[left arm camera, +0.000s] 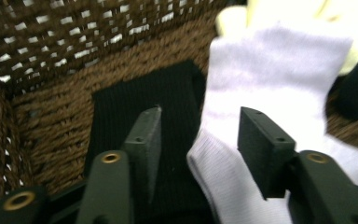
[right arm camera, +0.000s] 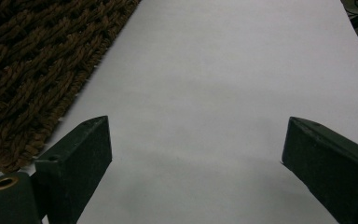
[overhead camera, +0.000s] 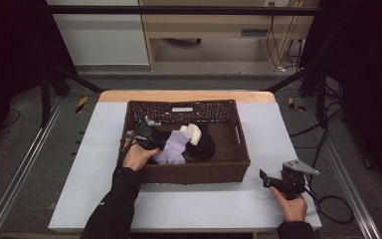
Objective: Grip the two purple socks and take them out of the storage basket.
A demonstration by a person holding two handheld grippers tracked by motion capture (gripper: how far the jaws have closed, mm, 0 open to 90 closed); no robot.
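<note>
Left gripper view: left gripper (left arm camera: pixel 198 135) is hovering inside the basket (left arm camera: pixel 51 60), fingers apart over a black sock (left arm camera: pixel 144 93) and white sock (left arm camera: pixel 270 79) at 3 o'clock. Right gripper (right arm camera: pixel 196 154) is sitting wide apart over the table (right arm camera: pixel 223 70).

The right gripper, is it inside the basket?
No, the right gripper rests on the white table, outside the wicker basket.
</note>
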